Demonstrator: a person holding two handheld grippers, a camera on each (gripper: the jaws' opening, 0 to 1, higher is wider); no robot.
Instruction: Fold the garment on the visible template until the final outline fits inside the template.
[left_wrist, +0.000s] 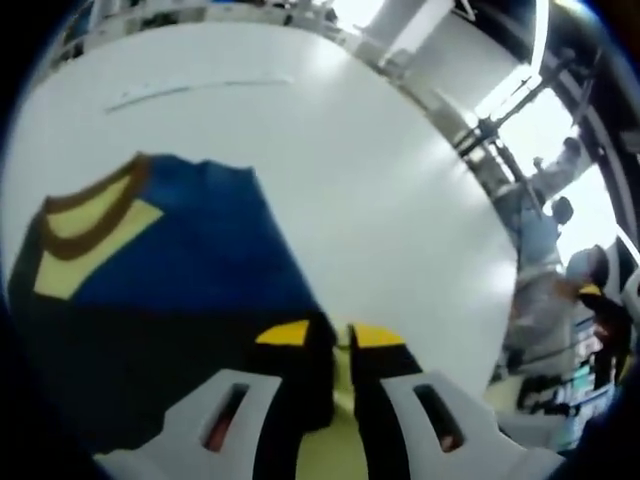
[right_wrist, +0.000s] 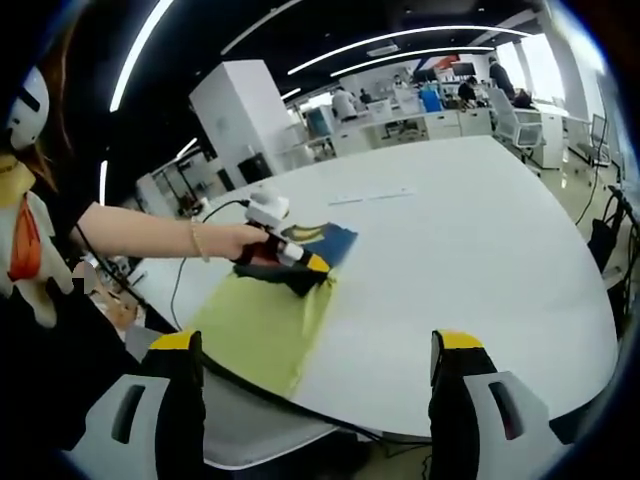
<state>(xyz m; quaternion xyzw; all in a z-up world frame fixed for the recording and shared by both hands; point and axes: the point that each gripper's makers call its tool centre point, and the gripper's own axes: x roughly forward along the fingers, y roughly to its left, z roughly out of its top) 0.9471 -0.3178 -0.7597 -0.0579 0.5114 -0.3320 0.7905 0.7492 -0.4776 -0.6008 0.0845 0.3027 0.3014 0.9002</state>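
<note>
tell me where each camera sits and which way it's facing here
Left gripper view: rides the left claw low over the white table, looking along its nearly closed jaws at the blue garment; the yellow template lies beneath.
Right gripper view: rides the right claw, held back off the table's edge, jaws wide apart, facing the table; the person's hand and forearm show, holding the left claw.
Shared: garment, template, table.

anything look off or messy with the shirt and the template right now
The blue garment is bunched at the far end of the yellow-green template, not spread flat on it. The left gripper is down on its edge; the right gripper hangs open, away from the table.
</note>
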